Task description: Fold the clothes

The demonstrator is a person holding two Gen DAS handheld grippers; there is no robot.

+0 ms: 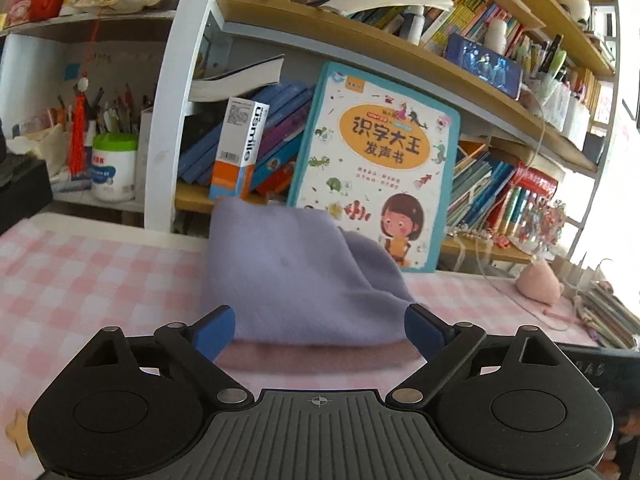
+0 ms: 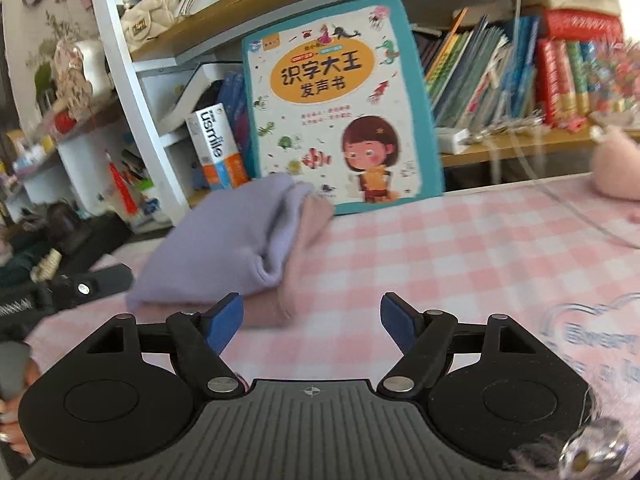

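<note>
Nearest the lens on each side are my own blue pads, and both tools are released with nothing between them: my left gripper (image 1: 320, 330) stands spread just in front of the folded pile, and my right gripper (image 2: 312, 324) hangs apart over bare checked tablecloth (image 2: 460, 248), with the pile off to its left. The lilac garment (image 1: 288, 276) lies folded into a compact bundle on top of a pink garment (image 2: 272, 314), which shows as a flat layer underneath; both rest on the table close to the tall children's book (image 1: 376, 160) propped against the shelves. I judge the folding of these two pieces done, since the edges look tucked and the stack sits by itself. One corner on the right side of the lilac piece looks a little loose, though the blur makes that hard to be sure of. What remains, if anything, is a tidy-up of that corner or another garment that I cannot see from here.
</note>
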